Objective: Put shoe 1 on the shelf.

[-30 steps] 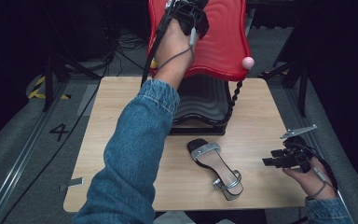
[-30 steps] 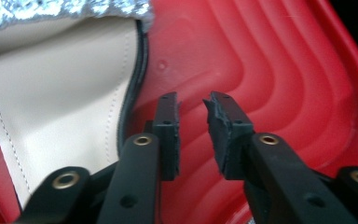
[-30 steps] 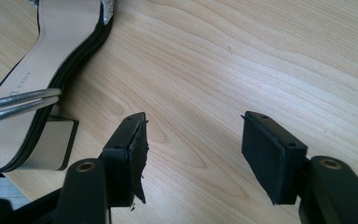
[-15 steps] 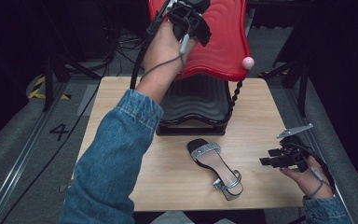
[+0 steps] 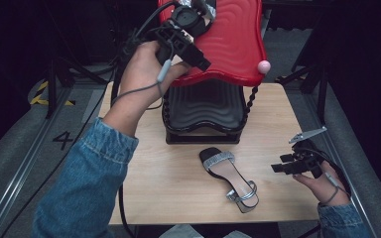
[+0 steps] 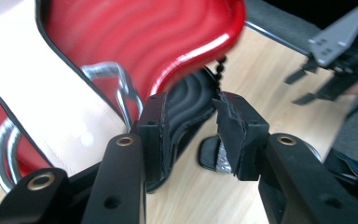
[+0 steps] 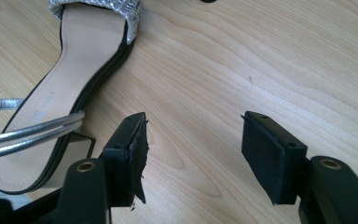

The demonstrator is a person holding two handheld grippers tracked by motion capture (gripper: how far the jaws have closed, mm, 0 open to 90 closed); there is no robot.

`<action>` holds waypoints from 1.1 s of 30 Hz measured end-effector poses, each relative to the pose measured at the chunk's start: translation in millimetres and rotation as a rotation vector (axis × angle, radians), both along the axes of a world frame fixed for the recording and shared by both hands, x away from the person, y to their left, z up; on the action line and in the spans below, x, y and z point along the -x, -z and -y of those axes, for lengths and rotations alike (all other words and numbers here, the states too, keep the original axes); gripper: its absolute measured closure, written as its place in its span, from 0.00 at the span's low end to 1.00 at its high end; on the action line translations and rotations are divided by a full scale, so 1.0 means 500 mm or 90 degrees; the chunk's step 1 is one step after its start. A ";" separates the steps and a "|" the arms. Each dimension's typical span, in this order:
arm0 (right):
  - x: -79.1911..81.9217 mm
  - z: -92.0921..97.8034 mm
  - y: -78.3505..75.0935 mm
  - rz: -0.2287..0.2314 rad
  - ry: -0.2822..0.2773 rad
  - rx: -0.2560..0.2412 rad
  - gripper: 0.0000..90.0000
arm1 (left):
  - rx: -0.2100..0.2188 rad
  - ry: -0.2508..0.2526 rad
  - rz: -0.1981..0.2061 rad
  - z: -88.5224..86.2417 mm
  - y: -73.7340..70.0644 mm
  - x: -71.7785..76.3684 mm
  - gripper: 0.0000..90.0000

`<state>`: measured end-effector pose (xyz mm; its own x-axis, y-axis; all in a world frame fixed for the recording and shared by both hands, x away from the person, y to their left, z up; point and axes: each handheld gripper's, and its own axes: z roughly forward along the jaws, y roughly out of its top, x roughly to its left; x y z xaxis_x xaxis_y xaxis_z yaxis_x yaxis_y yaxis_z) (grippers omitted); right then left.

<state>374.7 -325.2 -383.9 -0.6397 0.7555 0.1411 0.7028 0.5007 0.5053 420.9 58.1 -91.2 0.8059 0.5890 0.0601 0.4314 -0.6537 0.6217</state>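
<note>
Sandal (image 5: 229, 178) with silver toe band and silver ankle straps, lying flat on the wooden bench (image 5: 178, 193), lower centre of the high view, toe toward the black stand and heel toward the frame's bottom edge. In the right gripper view the same sandal (image 7: 70, 88) fills the upper left, its beige insole facing up and its straps arching across the left edge.

Black ribbed stand (image 5: 204, 111), centre of the high view, just above the sandal's toe and apart from it. Red wavy shell (image 5: 228, 44), top centre, raised above the stand; a pink ball (image 5: 263, 66) sits at its lower right edge and a black beaded cord (image 5: 250, 99) hangs below the ball beside the stand.

Left claw (image 5: 191, 47), upper centre of the high view, held in the left hand (image 5: 144, 69) against the red shell's left part. In the left gripper view its jaws stand a little apart around open space, grasping nothing, with the red shell (image 6: 140, 42) above them.

Right claw (image 5: 284, 164), right of the sandal and well apart from it, held by the right hand (image 5: 322, 186) near the bench's right edge. In the right gripper view its jaws are spread wide over bare wood, holding nothing, the left jaw just beside the sandal's heel.
</note>
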 end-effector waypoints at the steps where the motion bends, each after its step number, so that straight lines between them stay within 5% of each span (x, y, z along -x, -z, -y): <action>1: -0.001 -0.002 -0.001 0.000 -0.003 0.000 0.46 | 0.004 0.006 -0.003 -0.007 0.003 0.006 0.70; 10: -0.002 -0.011 -0.003 0.000 -0.013 0.002 0.47 | 0.004 0.082 -0.021 -0.073 0.055 0.063 0.70; 15: 0.012 -0.011 0.000 0.003 -0.004 0.003 0.48 | 0.013 0.096 -0.035 -0.122 0.121 0.091 0.70; 24: 0.003 -0.028 0.003 0.002 0.000 0.016 0.48 | 0.022 0.073 -0.050 -0.175 0.246 0.113 0.71; 33: -0.008 -0.020 -0.013 0.011 0.016 0.029 0.50 | 0.035 0.058 -0.055 -0.178 0.323 0.139 0.70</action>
<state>378.8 -315.2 -377.6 -0.6229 0.7765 0.0954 0.7067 0.5062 0.4943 351.2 147.1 -252.5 0.8567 0.5142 -0.0420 0.4258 -0.6587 0.6204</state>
